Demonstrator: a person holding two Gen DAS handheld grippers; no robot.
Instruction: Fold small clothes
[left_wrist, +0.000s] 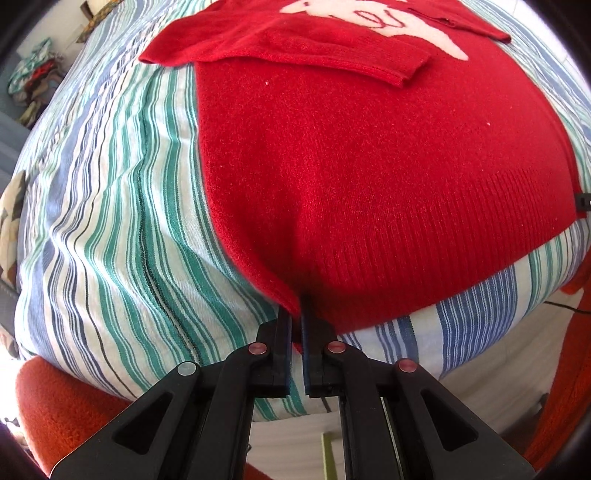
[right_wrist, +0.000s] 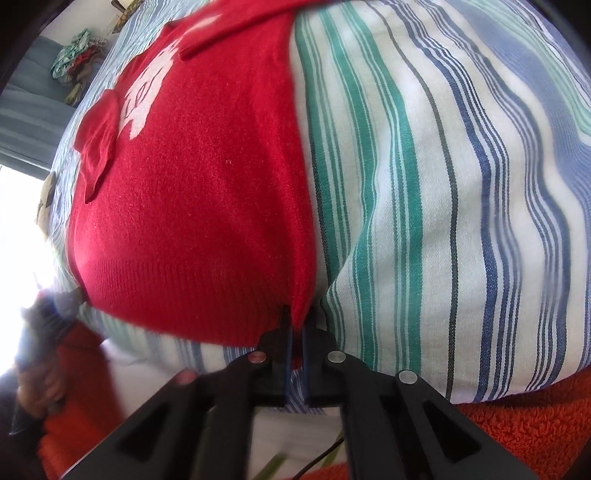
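Observation:
A small red knitted sweater (left_wrist: 362, 155) with a white figure on its chest lies flat on a striped cloth. One sleeve (left_wrist: 280, 51) is folded across its front. My left gripper (left_wrist: 297, 314) is shut on the sweater's near left hem corner. In the right wrist view the same sweater (right_wrist: 192, 206) shows, and my right gripper (right_wrist: 297, 321) is shut on its near right hem corner. Both corners are pinched between the fingers at the ribbed hem.
The blue, green and white striped cloth (left_wrist: 122, 221) covers a padded surface, which also shows in the right wrist view (right_wrist: 443, 184). An orange fleecy fabric (left_wrist: 62, 410) lies below its near edge. A pile of patterned clothes (right_wrist: 79, 51) sits at the far left.

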